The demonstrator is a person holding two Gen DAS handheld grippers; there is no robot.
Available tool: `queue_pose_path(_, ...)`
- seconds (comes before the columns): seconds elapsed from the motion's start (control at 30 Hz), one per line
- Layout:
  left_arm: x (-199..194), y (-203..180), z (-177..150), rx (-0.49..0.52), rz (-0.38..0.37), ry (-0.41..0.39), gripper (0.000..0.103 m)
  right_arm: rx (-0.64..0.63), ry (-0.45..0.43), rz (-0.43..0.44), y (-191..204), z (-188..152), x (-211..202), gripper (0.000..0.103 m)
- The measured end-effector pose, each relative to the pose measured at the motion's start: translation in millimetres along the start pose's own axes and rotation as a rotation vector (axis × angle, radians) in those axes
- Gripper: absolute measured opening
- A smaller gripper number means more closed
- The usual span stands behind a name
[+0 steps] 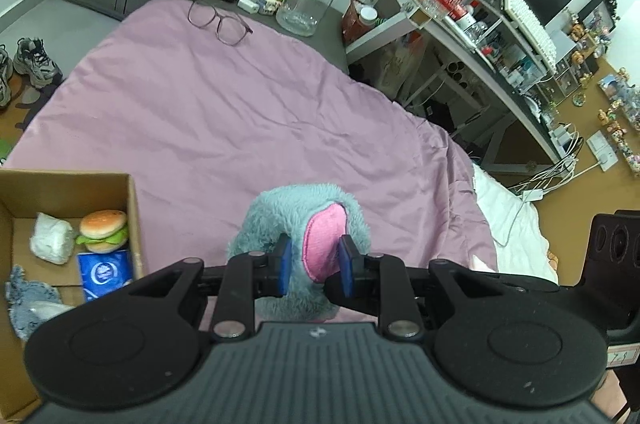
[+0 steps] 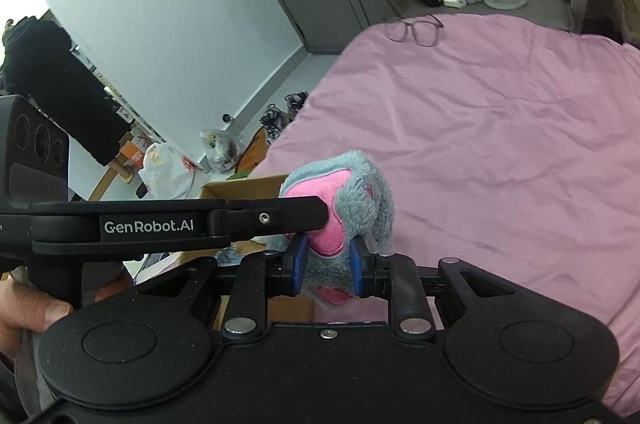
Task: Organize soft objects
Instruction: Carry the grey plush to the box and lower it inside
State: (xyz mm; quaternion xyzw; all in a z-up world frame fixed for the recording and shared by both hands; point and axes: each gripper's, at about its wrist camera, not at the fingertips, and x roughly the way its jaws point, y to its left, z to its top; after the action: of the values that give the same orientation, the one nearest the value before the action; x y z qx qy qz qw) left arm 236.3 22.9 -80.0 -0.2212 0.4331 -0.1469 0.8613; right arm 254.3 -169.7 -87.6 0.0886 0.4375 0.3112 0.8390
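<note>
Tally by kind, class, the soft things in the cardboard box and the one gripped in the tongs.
Burger plush: 1
White cloth bundle: 1
Blue tissue pack: 1
Denim-blue cloth: 1
Blue-and-pink plush toy, gripped by both the left tongs and right tongs: 1
Total: 5, four inside the cardboard box.

Plush toy (image 1: 298,224): lower body is hidden behind the left gripper (image 1: 313,266) housing at 6 o'clock. In the right wrist view, the left gripper's arm covers the plush toy's (image 2: 352,199) 9 o'clock side and most of the cardboard box (image 2: 240,185). Cardboard box (image 1: 134,220): cut off by the frame edge at 8 o'clock. Desk clutter (image 1: 500,35) at 2 o'clock: individual items are too small to identify.
</note>
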Motion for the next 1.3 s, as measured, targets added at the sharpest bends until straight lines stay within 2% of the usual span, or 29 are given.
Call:
queue_pose_path(0.6, -72.7, 62.9, -21.5, -0.052, 0.044, -0.068, 0.023, -0.077, 0.028, 0.063, 83.3, -13.1, 30.4, 0.023)
queue_pose_path(0.8, -81.1, 81.4, -29.1, -0.068, 0.073, -0.068, 0.023, -0.083, 0.052, 0.079, 98.0, -19.9, 46.4, 0.023)
queue_pose_path(1.3, -78.2, 118.6, -27.1, -0.128, 0.068, -0.076, 0.024, -0.088, 0.071, 0.07, 108.1, -18.5, 72.5, 0.023)
